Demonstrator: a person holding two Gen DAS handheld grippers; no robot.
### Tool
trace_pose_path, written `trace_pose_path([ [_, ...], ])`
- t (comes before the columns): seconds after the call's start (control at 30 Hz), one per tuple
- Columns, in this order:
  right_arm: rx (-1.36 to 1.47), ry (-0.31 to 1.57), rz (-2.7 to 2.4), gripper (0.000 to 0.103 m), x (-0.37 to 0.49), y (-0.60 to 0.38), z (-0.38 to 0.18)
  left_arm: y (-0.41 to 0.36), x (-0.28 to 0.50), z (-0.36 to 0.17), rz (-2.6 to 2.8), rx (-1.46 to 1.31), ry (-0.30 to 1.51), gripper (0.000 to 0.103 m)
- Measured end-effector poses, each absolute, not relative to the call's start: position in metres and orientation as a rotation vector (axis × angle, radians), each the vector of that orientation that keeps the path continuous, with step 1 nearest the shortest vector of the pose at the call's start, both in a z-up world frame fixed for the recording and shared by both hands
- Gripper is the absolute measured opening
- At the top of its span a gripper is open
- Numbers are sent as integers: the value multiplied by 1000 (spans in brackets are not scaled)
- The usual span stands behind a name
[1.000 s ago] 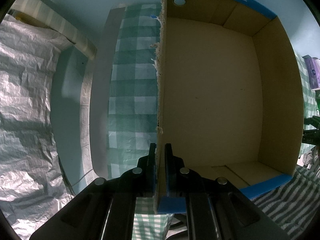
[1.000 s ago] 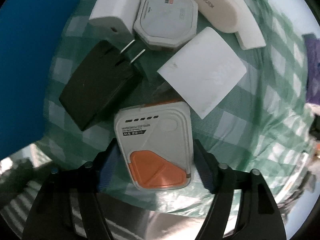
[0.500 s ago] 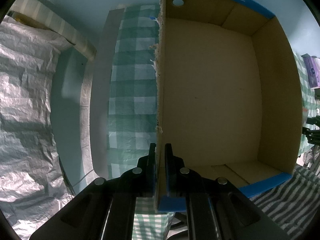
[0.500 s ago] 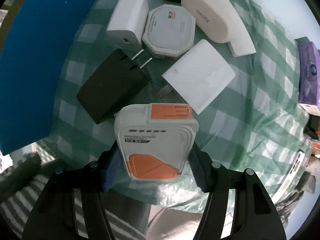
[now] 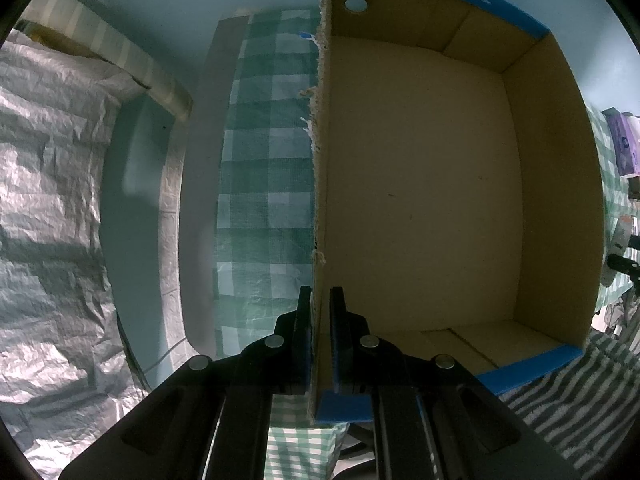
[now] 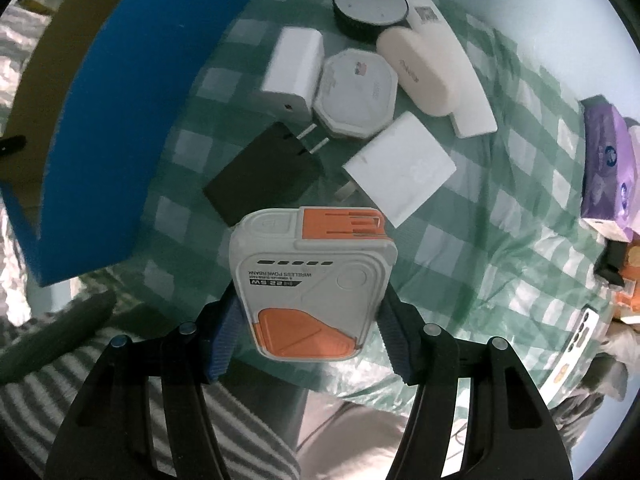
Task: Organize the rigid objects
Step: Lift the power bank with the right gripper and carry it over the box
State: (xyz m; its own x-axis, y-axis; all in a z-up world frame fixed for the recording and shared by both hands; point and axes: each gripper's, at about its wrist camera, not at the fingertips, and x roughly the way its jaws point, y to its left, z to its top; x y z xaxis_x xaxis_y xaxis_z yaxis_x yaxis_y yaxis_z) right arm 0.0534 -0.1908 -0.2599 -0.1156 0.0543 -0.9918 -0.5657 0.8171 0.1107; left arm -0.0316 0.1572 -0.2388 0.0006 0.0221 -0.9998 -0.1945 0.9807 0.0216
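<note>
On the green-and-white checked tablecloth (image 6: 460, 248) stands the largest thing in view, an open cardboard box (image 5: 420, 184) with a blue outer skin and a bare brown inside; in the right wrist view its blue wall (image 6: 132, 120) fills the upper left. The left gripper (image 5: 320, 320) is clamped on the box's ragged near wall, one finger outside and one inside, close to the corner. To the left of the box in that view lie crinkled silver sheeting (image 5: 48, 208) and a pale blue surface.

Beside the box, on the cloth, a cluster of smaller things lies close together. A black charger (image 6: 260, 176) with two metal prongs lies nearest the box, its prongs pointing toward a white octagonal case (image 6: 356, 92). A white rectangular block (image 6: 294, 70) touches that case on the left. A flat white adapter (image 6: 400, 168) lies just right of the black charger. Farther back sit a round black puck with a grey top (image 6: 370, 6), a cream oblong case (image 6: 416, 70) and a long white bar (image 6: 452, 68) behind it. A purple packet (image 6: 604, 164) rests near the right edge.

The right gripper (image 6: 308, 320) holds the white-and-orange power bank (image 6: 310, 280) by its two long sides, lifted above the cloth, its orange end pointing away and the label reading "WIRELESS POWERBANK" upside down. It hangs in front of the cluster, outside the box.
</note>
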Motion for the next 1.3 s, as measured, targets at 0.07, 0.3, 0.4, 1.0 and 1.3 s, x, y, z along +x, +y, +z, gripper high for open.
trace_pose_path([
  [0.07,-415,1601,572,63,58,-185,-245,156,-32,-238,167,-133,1564,7],
  [0.3,-431,1536,642,63,64,-160,-203,157,-35,-235,163,-138,1556,7],
  [0.4,-450,1512,670,63,66,-145,-189,157,-36,-233,159,-141,1553,8],
  [1.0,-516,1428,850,63,57,-49,-153,159,-41,-227,152,-154,1542,7],
  [1.3,-551,1456,919,63,43,-1,-177,159,-42,-226,152,-156,1542,7],
])
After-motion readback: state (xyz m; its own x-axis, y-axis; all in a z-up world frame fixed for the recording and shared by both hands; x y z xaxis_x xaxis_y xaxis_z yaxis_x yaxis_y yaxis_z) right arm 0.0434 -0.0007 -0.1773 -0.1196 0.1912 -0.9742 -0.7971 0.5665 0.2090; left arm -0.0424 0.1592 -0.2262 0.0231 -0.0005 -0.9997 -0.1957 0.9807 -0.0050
